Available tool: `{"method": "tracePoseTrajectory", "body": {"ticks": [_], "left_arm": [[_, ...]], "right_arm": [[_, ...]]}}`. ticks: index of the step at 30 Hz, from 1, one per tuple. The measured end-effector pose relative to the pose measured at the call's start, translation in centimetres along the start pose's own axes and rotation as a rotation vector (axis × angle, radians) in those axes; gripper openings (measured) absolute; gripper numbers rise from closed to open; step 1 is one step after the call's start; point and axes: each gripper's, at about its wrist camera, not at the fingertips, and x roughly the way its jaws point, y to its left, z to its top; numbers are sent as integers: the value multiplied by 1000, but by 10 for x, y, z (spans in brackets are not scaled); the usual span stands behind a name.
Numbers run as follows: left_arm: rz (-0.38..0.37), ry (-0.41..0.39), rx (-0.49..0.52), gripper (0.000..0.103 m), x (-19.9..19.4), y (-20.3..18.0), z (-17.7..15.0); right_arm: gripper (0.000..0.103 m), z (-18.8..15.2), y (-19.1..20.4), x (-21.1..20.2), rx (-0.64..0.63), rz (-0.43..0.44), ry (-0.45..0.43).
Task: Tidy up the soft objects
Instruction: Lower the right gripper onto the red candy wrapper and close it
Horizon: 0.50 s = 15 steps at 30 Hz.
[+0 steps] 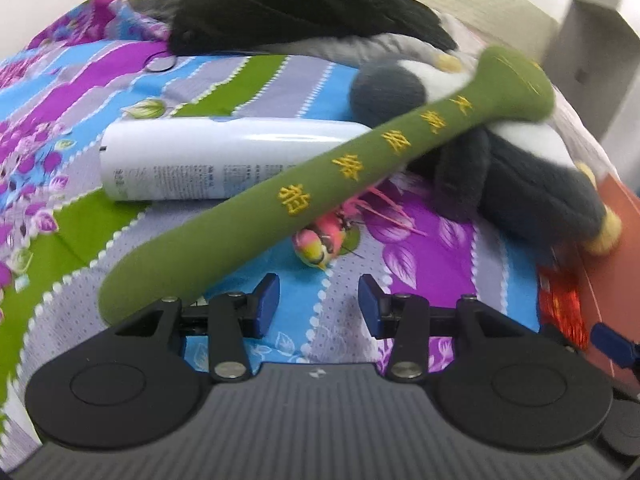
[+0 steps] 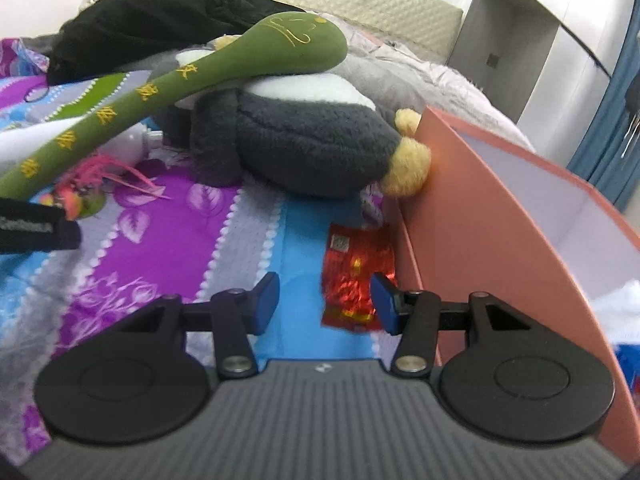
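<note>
Plush toys crowd the left wrist view: a long green plush stick [image 1: 280, 196] with yellow embroidered characters runs diagonally from the lower left up to its rounded head at upper right, lying across a dark grey and white plush penguin [image 1: 500, 168] with pale yellow feet. Under the stick lie a white bottle [image 1: 224, 160] on its side and a small pink and green feathered toy [image 1: 324, 240]. All rest on a bed [image 1: 80, 120] covered in striped floral fabric of purple, blue, green and grey, with a black garment [image 1: 288, 4] heaped at the far end. The left gripper [image 1: 319, 306] hangs with jaws apart and nothing between them, above bare sheet just in front of the stick's lower end. In the right wrist view the penguin [image 2: 304, 140] lies with one yellow foot touching the wall of a pink cardboard box [image 2: 480, 208], open at the top, white inside, standing along the right. A red foil packet [image 2: 352, 276] lies flat beside the box's base. The right gripper [image 2: 325, 302] is likewise parted and empty, its right finger over the packet's edge; open sheet stretches to its left, with a white wall and blue curtain [image 2: 608, 120] beyond.
</note>
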Motion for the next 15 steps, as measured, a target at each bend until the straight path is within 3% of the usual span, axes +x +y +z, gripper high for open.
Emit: {"method": "tracePoseTrajectory", "body": {"ticks": [10,13,15], "left_arm": [[24,-11,-150,48,11,11,12],[29,-20,-172,41,12,11,11],[20,-23,-192,35,13,13,11]], "right_arm": [[52,0,8,33,-124,-69,66],[51,-4,11,35,-154,-82,63],[42,-5,12,35,-169,-101,62]]}}
